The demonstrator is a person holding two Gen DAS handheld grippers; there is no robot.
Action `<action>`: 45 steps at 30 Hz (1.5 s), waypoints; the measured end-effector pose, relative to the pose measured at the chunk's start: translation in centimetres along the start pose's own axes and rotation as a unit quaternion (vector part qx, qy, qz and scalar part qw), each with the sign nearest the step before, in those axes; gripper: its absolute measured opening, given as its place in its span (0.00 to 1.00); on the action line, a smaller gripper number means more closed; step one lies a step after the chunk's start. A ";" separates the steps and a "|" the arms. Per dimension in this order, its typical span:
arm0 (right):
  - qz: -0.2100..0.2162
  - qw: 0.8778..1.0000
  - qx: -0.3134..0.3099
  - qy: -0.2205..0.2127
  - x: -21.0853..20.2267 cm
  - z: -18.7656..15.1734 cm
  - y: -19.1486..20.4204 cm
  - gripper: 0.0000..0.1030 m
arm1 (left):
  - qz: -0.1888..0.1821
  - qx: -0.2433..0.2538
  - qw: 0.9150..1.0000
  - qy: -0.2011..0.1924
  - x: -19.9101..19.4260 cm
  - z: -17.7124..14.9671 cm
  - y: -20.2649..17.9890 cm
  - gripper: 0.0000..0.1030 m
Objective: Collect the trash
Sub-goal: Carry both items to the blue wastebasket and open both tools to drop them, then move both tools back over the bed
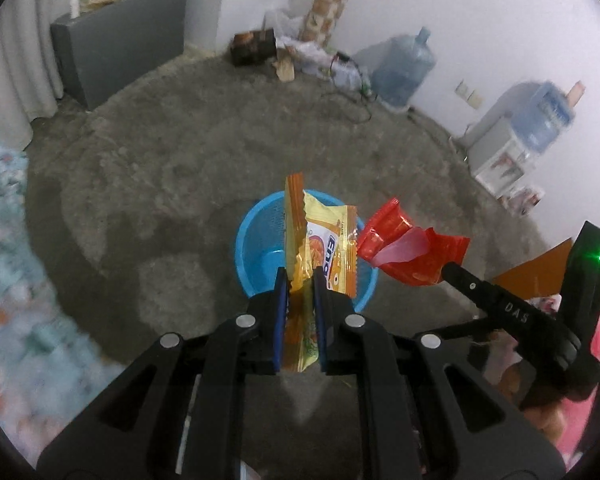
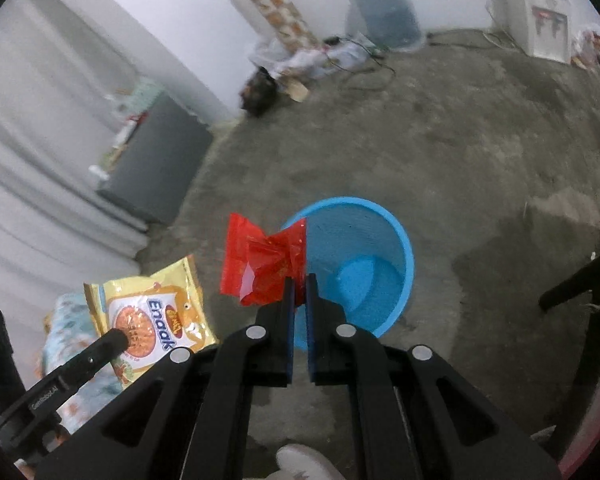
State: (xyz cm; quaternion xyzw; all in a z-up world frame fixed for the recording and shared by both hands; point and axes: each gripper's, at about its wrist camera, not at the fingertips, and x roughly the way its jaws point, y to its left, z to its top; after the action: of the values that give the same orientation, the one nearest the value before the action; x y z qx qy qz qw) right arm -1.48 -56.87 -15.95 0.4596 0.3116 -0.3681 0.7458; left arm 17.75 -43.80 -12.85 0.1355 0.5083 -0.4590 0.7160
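My left gripper (image 1: 301, 276) is shut on a yellow and orange snack wrapper (image 1: 324, 244) and holds it above a blue plastic bin (image 1: 248, 240) on the concrete floor. My right gripper (image 2: 299, 280) is shut on a red wrapper (image 2: 260, 268) and holds it over the left rim of the same blue bin (image 2: 400, 248). In the left wrist view the red wrapper (image 1: 412, 246) hangs at the right of the bin, pinched by the right gripper's tip. In the right wrist view the yellow wrapper (image 2: 152, 316) shows at lower left, held by the left gripper's tip.
A grey cabinet (image 1: 120, 48) stands at the back left by white curtains. Water jugs (image 1: 404, 68), a dispenser (image 1: 504, 156), cables and a pile of bags (image 1: 300, 52) line the far wall. A patterned cloth (image 1: 4, 248) lies at the left. A dark stand leg (image 2: 580, 280) is at the right.
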 end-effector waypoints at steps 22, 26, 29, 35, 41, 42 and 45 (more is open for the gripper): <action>-0.095 0.991 -0.088 -0.025 -3.8 -2.5 1.0 0.86 | 0.005 0.084 0.993 -0.077 -13.1 -3.5 -1.3 0.80; -0.112 0.974 -0.172 -0.096 -8.1 -3.5 5.5 0.94 | -0.025 0.055 0.992 -0.114 -20.3 -6.8 0.6 0.81; -0.140 0.951 -0.242 -0.133 -10.1 -5.0 9.2 0.94 | -0.046 0.014 0.989 -0.142 -26.1 -10.7 3.2 0.84; -0.102 0.902 -0.368 -0.198 -14.2 -9.7 15.8 0.94 | 0.004 -0.054 0.972 -0.227 -35.5 -21.5 9.0 0.89; 0.109 0.903 -0.381 -0.164 -18.4 -13.1 19.8 0.94 | 0.118 -0.095 0.943 -0.296 -40.6 -32.8 12.3 0.89; 0.134 0.901 -0.381 -0.156 -18.8 -13.6 20.3 0.94 | 0.137 -0.099 0.939 -0.301 -41.1 -34.5 12.8 0.89; 0.202 0.893 -0.387 -0.108 -19.2 -15.1 22.6 0.94 | 0.185 -0.107 0.928 -0.305 -41.8 -37.9 14.0 0.89</action>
State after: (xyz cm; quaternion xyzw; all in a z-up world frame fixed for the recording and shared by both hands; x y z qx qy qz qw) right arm 5.23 -31.06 4.02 0.1450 0.2478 -0.1072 0.9519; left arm 3.39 10.57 2.03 0.0035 0.2772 -0.2803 0.9190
